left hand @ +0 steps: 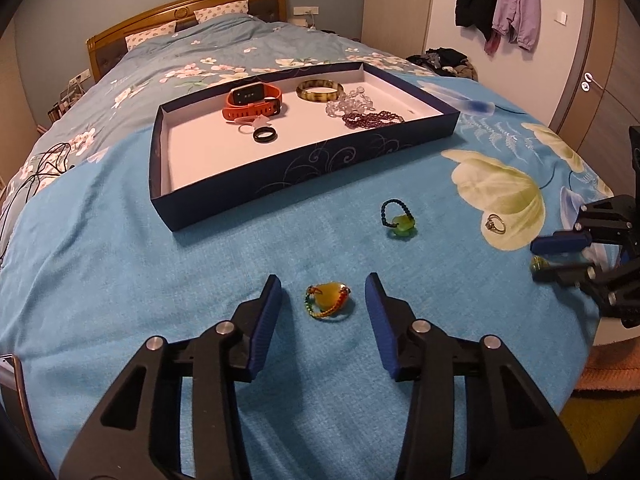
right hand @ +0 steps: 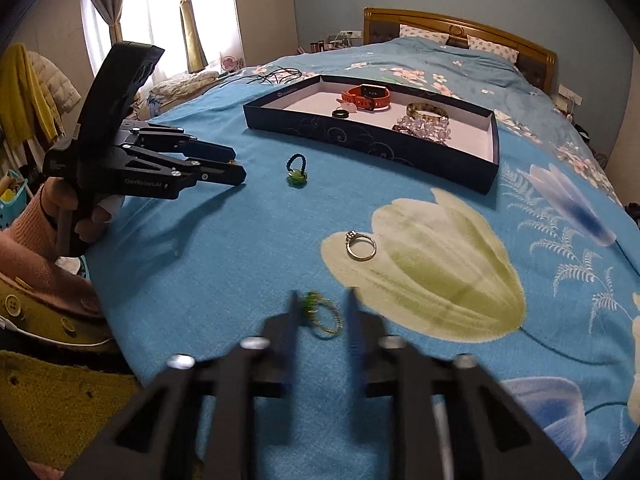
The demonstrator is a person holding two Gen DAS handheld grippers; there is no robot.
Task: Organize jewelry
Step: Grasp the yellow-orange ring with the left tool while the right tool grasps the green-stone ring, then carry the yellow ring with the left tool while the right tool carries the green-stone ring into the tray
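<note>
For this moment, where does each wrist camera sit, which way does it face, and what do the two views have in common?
Left wrist view: on the left gripper, looking down its open fingers at a yellow-stone ring, headboard beyond; the right gripper shows at the right edge.
Right wrist view: on the right gripper, fingers blurred either side of a green beaded ring; left gripper, hand and pink sleeve at left.
Shared: navy tray, dark-beaded green ring, metal ring, blue bedspread.
</note>
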